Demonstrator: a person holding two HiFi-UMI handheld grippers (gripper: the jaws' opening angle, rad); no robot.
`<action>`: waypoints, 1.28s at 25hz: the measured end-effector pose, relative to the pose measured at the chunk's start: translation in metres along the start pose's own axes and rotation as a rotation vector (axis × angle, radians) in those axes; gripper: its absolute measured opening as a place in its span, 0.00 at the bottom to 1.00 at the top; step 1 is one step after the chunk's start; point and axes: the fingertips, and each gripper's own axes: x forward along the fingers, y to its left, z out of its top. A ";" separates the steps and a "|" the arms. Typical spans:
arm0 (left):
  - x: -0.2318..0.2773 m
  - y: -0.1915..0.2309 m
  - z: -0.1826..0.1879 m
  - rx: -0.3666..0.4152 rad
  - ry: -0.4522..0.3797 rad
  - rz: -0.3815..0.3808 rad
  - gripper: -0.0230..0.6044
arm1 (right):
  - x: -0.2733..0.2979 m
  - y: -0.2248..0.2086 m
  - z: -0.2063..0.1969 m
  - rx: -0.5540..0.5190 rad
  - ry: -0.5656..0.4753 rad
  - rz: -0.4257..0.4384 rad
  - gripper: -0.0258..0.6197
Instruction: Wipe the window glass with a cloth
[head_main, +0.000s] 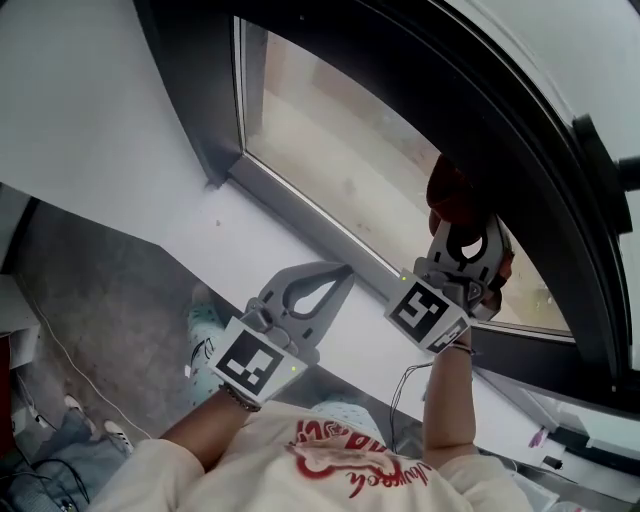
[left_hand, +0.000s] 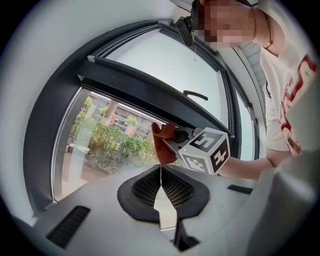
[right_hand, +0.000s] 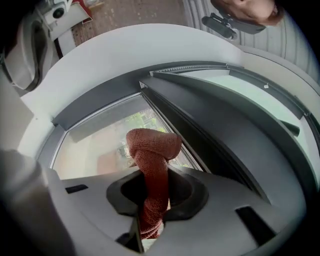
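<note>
A rust-red cloth (head_main: 447, 190) is bunched in my right gripper (head_main: 458, 218), which is shut on it. The cloth is held up against the window glass (head_main: 340, 170), close to the dark frame on the right. In the right gripper view the cloth (right_hand: 152, 150) rises from between the jaws as a folded wad in front of the pane (right_hand: 100, 145). My left gripper (head_main: 343, 273) hovers over the white sill (head_main: 250, 225), shut with nothing in it. Its closed fingertips (left_hand: 161, 171) point toward the cloth (left_hand: 162, 142) and the right gripper's marker cube (left_hand: 206, 151).
A wide dark window frame (head_main: 500, 140) curves along the right of the glass, with a dark handle (left_hand: 195, 95) on the upper sash. Grey floor (head_main: 100, 300) with a thin cable lies at the left. Small items (head_main: 537, 437) sit at the sill's lower right.
</note>
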 end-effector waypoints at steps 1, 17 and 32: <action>-0.002 0.000 0.002 0.004 -0.005 0.002 0.07 | 0.000 -0.002 0.002 0.001 0.005 -0.007 0.15; -0.017 0.034 0.072 0.195 0.070 -0.086 0.07 | 0.010 -0.011 0.026 -0.075 0.059 -0.077 0.16; -0.023 0.019 0.069 0.257 0.080 -0.387 0.07 | 0.018 0.004 0.035 -0.208 0.116 -0.114 0.16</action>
